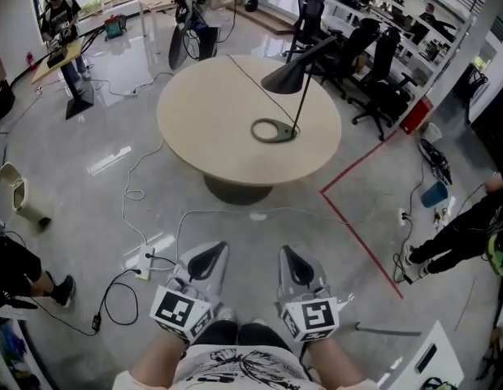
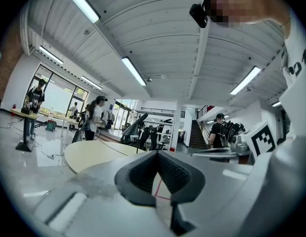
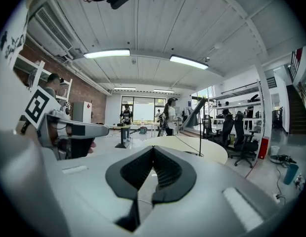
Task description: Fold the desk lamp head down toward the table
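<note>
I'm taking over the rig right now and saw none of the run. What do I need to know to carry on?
Left gripper: shut, empty, held close to the body.
Right gripper: the same.
The lamp stands on the round table ahead, apart from both grippers; its head is raised.
Done: nothing yet.
Left: step to the table, take the head, and fold it down toward the tabletop.

Desk lamp (image 1: 285,78) on the right half of the round table (image 1: 210,128), office chairs (image 1: 373,55) beyond it.
</note>
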Action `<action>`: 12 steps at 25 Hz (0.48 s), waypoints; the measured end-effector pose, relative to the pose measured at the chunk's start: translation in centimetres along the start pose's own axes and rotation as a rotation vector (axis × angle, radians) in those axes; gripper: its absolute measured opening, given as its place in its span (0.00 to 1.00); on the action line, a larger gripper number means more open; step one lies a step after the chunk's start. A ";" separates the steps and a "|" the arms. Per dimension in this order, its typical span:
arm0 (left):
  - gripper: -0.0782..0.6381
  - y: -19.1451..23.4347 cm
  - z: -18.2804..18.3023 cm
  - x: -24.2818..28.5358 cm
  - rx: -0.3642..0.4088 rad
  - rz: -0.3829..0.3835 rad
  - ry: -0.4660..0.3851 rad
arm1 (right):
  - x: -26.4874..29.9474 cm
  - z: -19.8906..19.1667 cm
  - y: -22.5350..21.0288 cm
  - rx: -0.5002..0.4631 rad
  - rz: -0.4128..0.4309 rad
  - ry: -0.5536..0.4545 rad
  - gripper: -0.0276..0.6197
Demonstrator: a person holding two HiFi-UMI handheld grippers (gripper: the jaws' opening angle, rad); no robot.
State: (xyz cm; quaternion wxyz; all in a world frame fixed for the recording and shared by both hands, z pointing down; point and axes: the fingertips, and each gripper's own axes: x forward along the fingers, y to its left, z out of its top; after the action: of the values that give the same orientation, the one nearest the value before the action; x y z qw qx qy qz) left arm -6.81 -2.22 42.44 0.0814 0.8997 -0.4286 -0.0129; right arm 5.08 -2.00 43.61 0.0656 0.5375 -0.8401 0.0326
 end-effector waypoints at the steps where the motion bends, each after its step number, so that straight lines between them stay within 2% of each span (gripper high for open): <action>1: 0.11 -0.5 0.2 -0.2 0.003 0.000 -0.007 | -0.6 0.1 -0.1 -0.003 -0.008 -0.003 0.06; 6: 0.11 -3.1 0.3 -1.5 0.010 0.001 -0.020 | -3.4 -0.3 -0.2 0.009 -0.038 0.015 0.06; 12: 0.11 -7.5 0.0 -3.7 0.019 -0.008 -0.019 | -7.8 0.0 0.8 -0.006 -0.028 -0.001 0.06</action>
State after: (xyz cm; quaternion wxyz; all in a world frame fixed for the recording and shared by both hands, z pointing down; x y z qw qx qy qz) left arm -3.39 5.27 41.13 0.0686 0.9021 -0.4258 -0.0177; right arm 7.59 5.33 42.50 0.0675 0.5492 -0.8325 0.0289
